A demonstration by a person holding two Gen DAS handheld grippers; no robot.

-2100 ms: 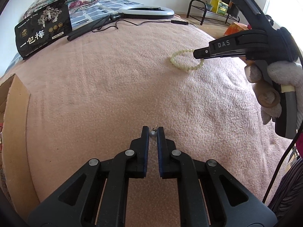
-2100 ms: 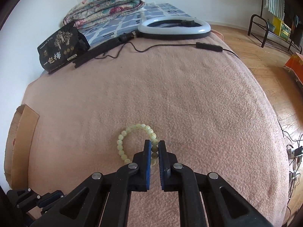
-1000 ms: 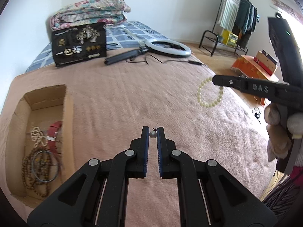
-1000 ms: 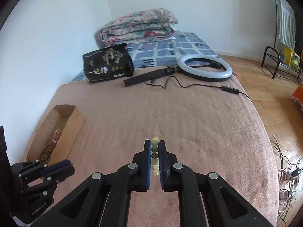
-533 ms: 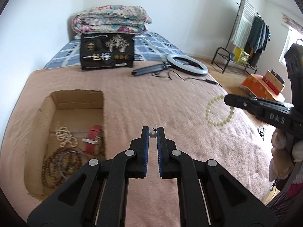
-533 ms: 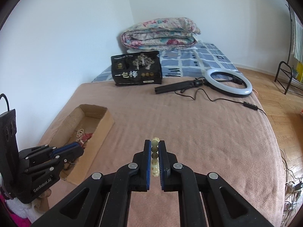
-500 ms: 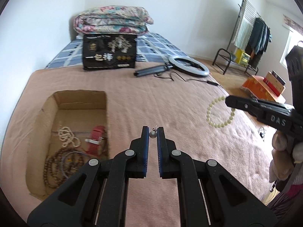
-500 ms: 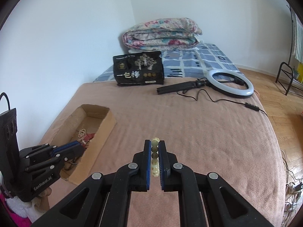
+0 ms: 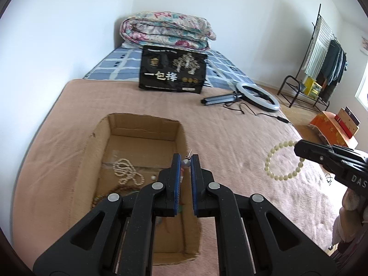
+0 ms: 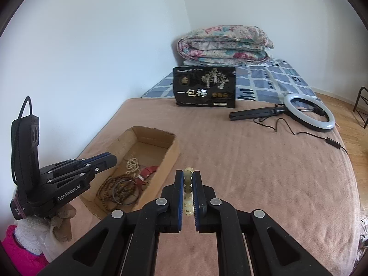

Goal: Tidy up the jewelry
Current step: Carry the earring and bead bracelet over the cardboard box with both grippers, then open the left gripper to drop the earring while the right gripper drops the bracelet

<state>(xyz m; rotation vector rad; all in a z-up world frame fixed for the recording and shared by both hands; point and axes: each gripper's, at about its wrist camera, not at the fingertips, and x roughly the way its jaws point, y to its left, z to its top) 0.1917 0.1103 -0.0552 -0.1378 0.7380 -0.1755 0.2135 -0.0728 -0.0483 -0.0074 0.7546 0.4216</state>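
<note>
- The left gripper (image 9: 185, 161) pinches a small grey earring (image 9: 185, 162) at its fingertips, poised above the cardboard box (image 9: 138, 124), apparently so a release drops it inside.
- The right gripper (image 10: 188, 181) is clamped on a pale bead bracelet (image 9: 276, 161), which hangs off the pink blanket (image 9: 230, 126) to the box's right, evidently waiting its turn.
- A white bead strand (image 9: 126, 171) and brown bead strings (image 10: 115, 189) already lie in the box, suggesting it is the collecting place.
- A black bag (image 9: 172, 71) and ring light (image 9: 260, 96) lie beyond, well apart.
</note>
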